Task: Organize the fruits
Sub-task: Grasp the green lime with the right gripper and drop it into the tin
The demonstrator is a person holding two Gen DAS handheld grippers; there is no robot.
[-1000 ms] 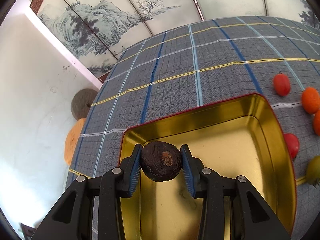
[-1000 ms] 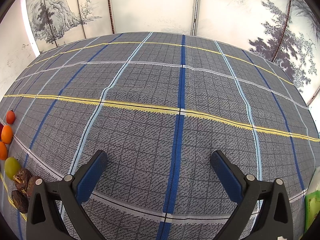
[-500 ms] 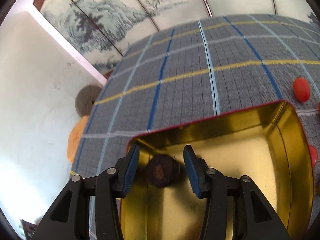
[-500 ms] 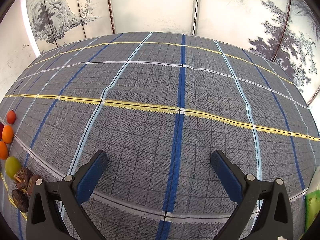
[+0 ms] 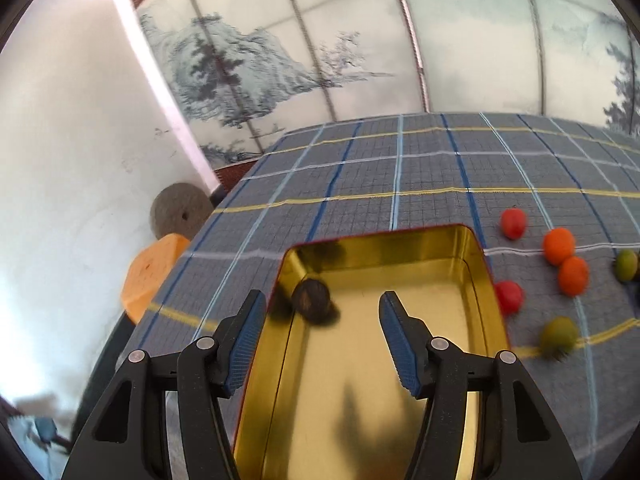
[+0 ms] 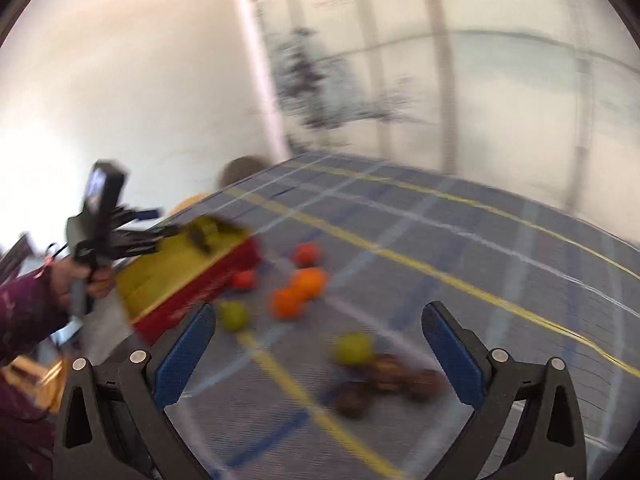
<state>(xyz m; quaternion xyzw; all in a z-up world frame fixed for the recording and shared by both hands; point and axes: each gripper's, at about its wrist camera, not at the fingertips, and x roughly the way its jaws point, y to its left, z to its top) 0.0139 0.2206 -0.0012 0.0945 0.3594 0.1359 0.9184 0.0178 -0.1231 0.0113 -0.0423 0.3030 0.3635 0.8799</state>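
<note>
A dark brown fruit (image 5: 311,301) lies in the far left corner of the gold tin tray (image 5: 400,380). My left gripper (image 5: 322,334) is open and empty above the tray. Red (image 5: 513,223), orange (image 5: 558,246) and green (image 5: 559,333) fruits lie on the plaid cloth right of the tray. My right gripper (image 6: 320,354) is open and empty, above several dark brown fruits (image 6: 384,378) and a green one (image 6: 354,347). The right wrist view is blurred; it shows the tray (image 6: 188,268) and the left gripper (image 6: 120,236) at left.
The table edge runs along the left. A grey round cushion (image 5: 180,210) and an orange stool (image 5: 154,272) stand beside it below. A painted folding screen (image 5: 360,40) stands behind the table.
My left gripper opened and released the dark fruit into the tray, then pulled back. My right gripper swung left toward the fruits, blurring its view.
</note>
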